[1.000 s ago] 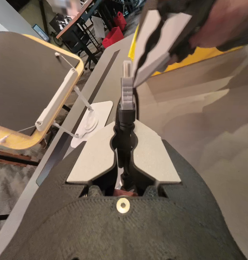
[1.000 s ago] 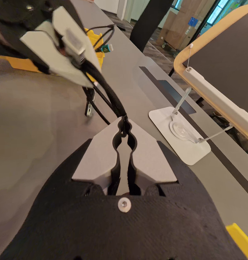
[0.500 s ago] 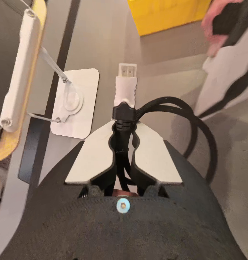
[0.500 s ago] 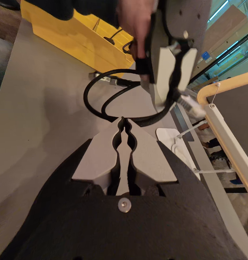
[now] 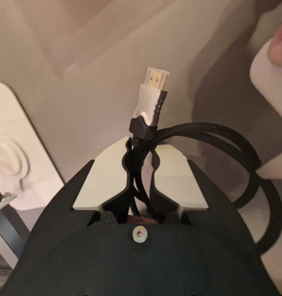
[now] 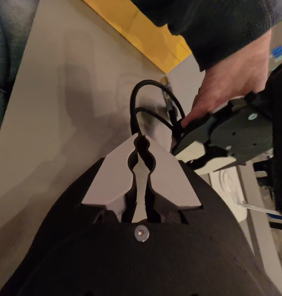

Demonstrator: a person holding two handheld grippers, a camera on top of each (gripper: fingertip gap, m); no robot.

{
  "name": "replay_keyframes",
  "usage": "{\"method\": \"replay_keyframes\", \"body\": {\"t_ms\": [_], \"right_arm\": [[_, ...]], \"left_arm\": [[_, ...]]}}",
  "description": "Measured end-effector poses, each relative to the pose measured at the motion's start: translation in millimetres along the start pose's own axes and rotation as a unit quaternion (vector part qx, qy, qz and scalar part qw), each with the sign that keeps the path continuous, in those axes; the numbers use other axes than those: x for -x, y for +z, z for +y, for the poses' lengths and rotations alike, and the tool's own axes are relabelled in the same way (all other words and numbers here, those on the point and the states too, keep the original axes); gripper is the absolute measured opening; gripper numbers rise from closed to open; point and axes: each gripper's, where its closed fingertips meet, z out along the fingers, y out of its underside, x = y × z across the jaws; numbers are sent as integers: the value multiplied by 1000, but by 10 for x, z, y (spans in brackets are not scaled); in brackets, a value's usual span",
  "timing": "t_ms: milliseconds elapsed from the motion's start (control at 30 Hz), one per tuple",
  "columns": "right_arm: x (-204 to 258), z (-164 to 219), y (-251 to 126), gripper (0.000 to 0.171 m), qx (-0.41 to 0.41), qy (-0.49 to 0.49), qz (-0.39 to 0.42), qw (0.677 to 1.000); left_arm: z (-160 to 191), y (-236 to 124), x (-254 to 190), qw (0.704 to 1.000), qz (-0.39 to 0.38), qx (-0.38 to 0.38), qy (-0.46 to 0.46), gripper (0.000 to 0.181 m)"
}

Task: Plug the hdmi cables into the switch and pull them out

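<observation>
Grey table (image 5: 89, 80) below — left gripper (image 5: 141, 142) clamps HDMI cable (image 5: 151, 102).

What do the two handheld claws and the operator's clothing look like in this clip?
Both claws, left claw and right claw, have pale grey fingers with wavy black inner edges, on black textured printed bodies with one silver screw each. The person's sleeve is dark.

Both wrist cams close, angled down at table (image 5: 92, 67); cable (image 6: 134, 102) shared.
</observation>
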Motion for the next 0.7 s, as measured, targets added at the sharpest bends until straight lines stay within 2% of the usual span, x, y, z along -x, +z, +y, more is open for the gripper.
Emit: {"method": "replay_keyframes", "body": {"t_ms": [33, 133, 233, 333, 400, 467, 567, 667, 700], "right_arm": [[38, 20, 17, 0, 2, 10, -9, 1000], [120, 146, 72, 0, 23, 35, -25, 999], [128, 252, 85, 0, 29, 72, -26, 997], [89, 353, 71, 0, 32, 105, -25, 994], [45, 394, 47, 0, 29, 126, -23, 991], [0, 379, 11, 0, 12, 147, -24, 989], [-68, 303, -52, 0, -23, 169, -27, 985], [-100, 162, -128, 0, -70, 191, -46, 978], [-89, 121, -150, 0, -78, 185, -52, 978]], "left_arm": [[-9, 82, -52, 1000, 8, 8, 5, 26], [-4, 183, -183, 999, 37, 26, 2, 60], [26, 81, -146, 999, 24, 23, -23, 75], [25, -200, -153, 999, -9, -2, -41, 78], [31, -458, -246, 998, -50, -19, -39, 67], [-82, -665, -586, 995, -52, -67, -51, 57], [87, -518, -1045, 997, -69, -26, -39, 64], [258, -205, -1102, 992, -119, 11, -40, 74], [290, -147, -1059, 989, -142, 20, -32, 72]]}}
